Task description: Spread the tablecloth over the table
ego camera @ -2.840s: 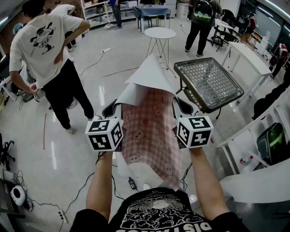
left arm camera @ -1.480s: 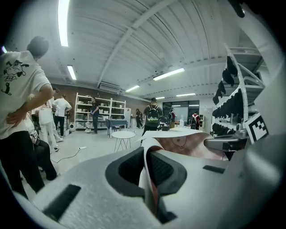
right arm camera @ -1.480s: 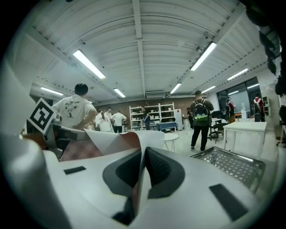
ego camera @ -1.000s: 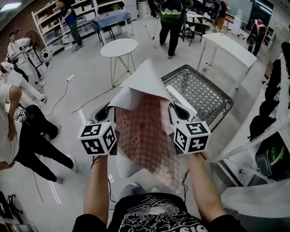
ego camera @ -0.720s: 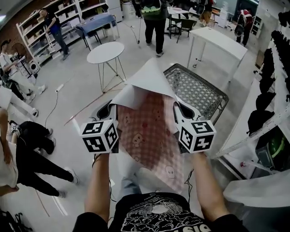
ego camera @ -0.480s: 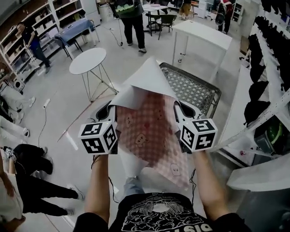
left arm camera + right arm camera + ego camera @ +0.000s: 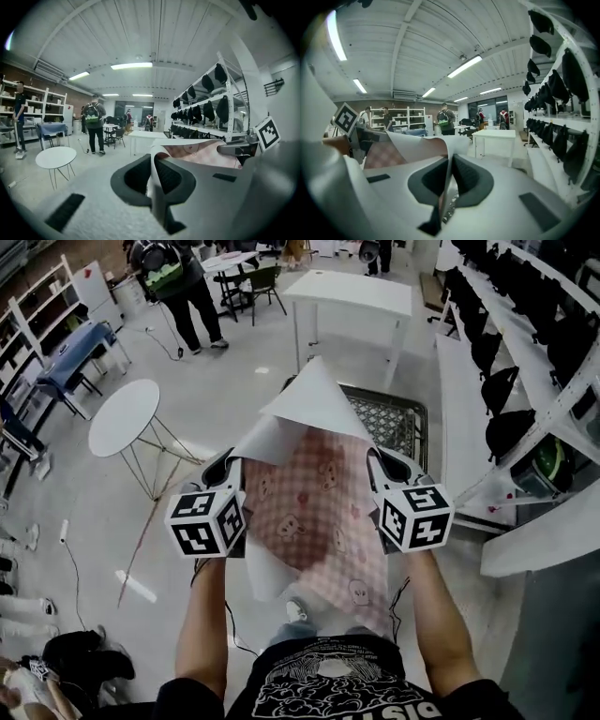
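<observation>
The tablecloth [image 7: 314, 507], pink checked with small bear prints and a white underside, hangs stretched between both grippers in front of my chest. Its top edge folds over into a white peak. My left gripper [image 7: 231, 459] is shut on the cloth's left edge, and my right gripper [image 7: 379, 457] is shut on its right edge. In the left gripper view the cloth [image 7: 199, 154] runs out of the shut left gripper [image 7: 152, 176]. In the right gripper view the cloth [image 7: 410, 145] leaves the shut right gripper [image 7: 449, 180]. The mesh-topped table [image 7: 398, 423] stands straight ahead, partly hidden behind the cloth.
A white rectangular table [image 7: 352, 292] stands beyond the mesh table. A round white side table [image 7: 122, 416] is to the left. A shelf rack with dark bags [image 7: 511, 381] runs along the right. A person with a green backpack [image 7: 173, 277] stands far left.
The view has swung round: the mesh table went from the right side to straight ahead behind the cloth. Both grippers turned with it, still shut on the cloth's edges.
</observation>
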{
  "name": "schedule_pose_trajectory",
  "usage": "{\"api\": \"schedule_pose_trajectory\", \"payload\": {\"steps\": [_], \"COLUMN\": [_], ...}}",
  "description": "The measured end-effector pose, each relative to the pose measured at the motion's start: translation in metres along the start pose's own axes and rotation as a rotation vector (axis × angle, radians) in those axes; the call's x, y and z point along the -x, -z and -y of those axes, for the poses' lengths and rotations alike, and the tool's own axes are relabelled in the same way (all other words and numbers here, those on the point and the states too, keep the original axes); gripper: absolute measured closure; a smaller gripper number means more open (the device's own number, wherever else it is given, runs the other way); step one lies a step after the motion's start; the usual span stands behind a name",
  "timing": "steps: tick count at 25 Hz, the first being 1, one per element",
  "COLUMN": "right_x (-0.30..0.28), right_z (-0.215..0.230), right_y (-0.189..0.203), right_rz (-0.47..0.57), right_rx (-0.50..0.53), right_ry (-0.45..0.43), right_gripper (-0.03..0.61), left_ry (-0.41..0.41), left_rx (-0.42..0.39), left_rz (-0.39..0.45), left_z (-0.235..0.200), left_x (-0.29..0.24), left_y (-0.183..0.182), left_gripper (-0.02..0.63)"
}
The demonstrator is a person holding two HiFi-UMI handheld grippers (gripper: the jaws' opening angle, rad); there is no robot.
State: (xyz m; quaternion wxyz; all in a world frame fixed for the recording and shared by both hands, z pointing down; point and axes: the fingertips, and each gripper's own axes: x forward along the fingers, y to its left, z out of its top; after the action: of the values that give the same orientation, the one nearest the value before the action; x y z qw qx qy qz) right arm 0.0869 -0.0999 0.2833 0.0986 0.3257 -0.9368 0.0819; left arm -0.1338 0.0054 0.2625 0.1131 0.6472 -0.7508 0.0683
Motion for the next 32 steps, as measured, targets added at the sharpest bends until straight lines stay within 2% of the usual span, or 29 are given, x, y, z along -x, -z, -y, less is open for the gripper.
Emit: {"api": "schedule_pose_trajectory", "payload": {"steps": [5, 16, 23, 32], "right_x": [0.004, 0.012, 0.019, -0.003], "right_z": [0.009, 0.04, 0.056, 0.105], "right_y": [0.005, 0.007, 0.006, 0.025], "right_rz": [-0.029, -0.086, -0.094, -0.147], "right_rx": [-0.018, 0.043, 0.07, 0.085], "right_ry": [0.145, 0.389, 0.477, 0.517], "right_gripper": [0.571, 0.571, 0.571, 0.568], "left_ry": [0.135, 0.306, 0.348, 0.34], "left_rx": [-0.016, -0.047, -0.061, -0.108], "left_rz": [-0.027, -0.061, -0.069, -0.141], "left_z": [-0.007, -0.058, -0.104, -0.14], "left_x": [-0.034, -0.073, -0.089, -0.141], "left_y": [-0.004, -0.001, 0.008, 0.03], "left_gripper": [0.606, 0.606, 0.604, 0.603]}}
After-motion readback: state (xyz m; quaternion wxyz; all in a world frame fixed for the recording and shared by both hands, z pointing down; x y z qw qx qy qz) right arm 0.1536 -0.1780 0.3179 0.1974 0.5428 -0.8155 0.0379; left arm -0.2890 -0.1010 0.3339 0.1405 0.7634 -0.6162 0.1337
